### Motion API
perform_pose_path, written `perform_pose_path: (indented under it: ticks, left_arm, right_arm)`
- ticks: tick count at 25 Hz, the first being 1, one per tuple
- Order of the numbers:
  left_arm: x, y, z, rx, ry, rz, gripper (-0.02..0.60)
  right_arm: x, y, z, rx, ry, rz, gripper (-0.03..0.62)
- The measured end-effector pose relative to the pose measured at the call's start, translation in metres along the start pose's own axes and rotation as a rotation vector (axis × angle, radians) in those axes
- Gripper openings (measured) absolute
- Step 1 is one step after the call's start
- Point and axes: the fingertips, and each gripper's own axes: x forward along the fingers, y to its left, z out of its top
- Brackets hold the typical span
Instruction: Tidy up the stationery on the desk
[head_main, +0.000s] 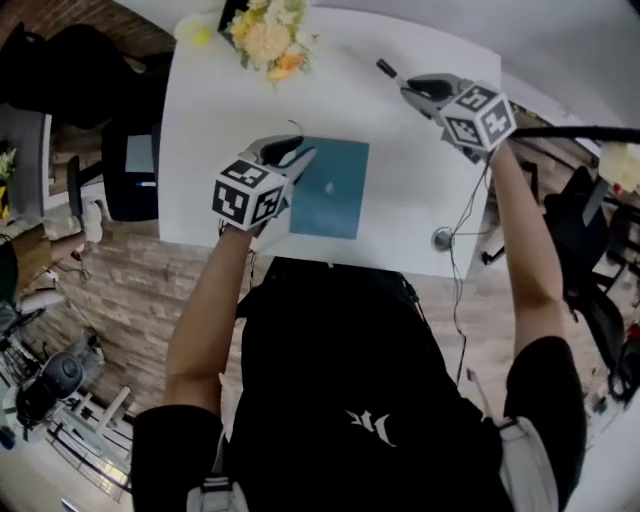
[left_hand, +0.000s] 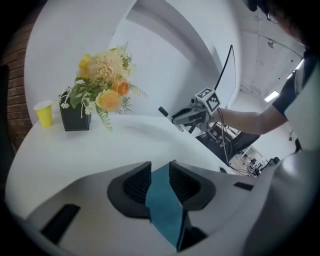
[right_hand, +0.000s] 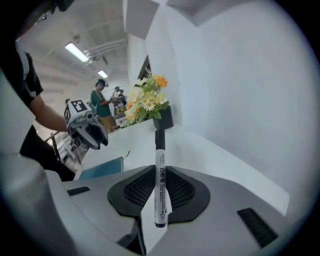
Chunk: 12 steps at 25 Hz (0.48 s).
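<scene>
A teal notebook (head_main: 335, 190) lies flat on the white desk (head_main: 220, 110). My left gripper (head_main: 298, 158) hovers over its upper left corner with the jaws open; in the left gripper view the teal cover (left_hand: 162, 200) shows through the gap between the pads. Above the desk's far right, my right gripper (head_main: 412, 88) is shut on a white marker with a black cap (head_main: 386, 68). In the right gripper view the marker (right_hand: 159, 150) stands upright between the pads (right_hand: 175, 192), cap pointing away. From the left gripper view the right gripper (left_hand: 187, 116) and marker (left_hand: 164, 111) are seen over the far edge.
A flower bunch in a black pot (head_main: 268, 35) and a yellow cup (left_hand: 44, 113) stand at the desk's far edge. A round cable port (head_main: 443, 238) with cords sits at the near right corner. Office chairs (head_main: 130, 165) stand left of the desk.
</scene>
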Motion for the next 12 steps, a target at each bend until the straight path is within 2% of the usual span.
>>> perform_pose_path:
  ticks: [4,6,12]
  left_arm:
    - [-0.005,0.002,-0.012,0.038,0.028,-0.074,0.114]
    - [-0.005,0.006,-0.019,0.049,0.047,-0.102,0.114]
    - [-0.006,0.010,-0.035,0.082,0.074,-0.156,0.114]
  right_arm:
    - [-0.027,0.033,-0.039,0.335,-0.120,-0.099,0.087]
    - [-0.029,0.054,-0.059,0.490,-0.156,-0.119,0.087]
    - [-0.020,0.117,-0.115,0.776,-0.159,-0.181,0.087]
